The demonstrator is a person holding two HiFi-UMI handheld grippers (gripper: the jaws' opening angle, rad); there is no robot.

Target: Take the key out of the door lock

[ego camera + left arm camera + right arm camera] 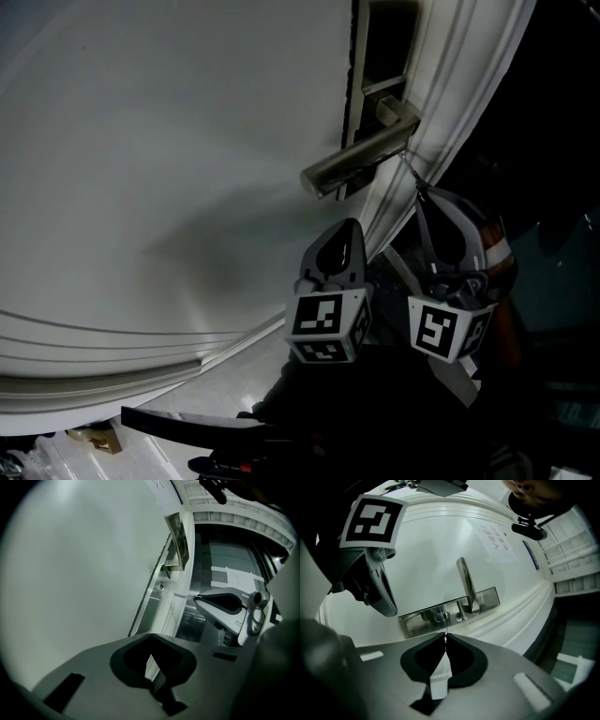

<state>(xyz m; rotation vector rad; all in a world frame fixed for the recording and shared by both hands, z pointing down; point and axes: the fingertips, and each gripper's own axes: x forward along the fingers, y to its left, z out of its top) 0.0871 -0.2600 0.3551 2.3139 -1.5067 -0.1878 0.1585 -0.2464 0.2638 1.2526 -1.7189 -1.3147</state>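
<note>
Well, the key (442, 616) sat in the door lock (433, 617). The right gripper (445, 638) was pinching its little chain (445, 630). The left gripper (151, 639) was squeezed shut on nothing. Writing on the paper note (494, 541) was too blurry to read.

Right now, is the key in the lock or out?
In. The key sits in the lock plate, with its chain pinched by the shut right gripper.
</note>
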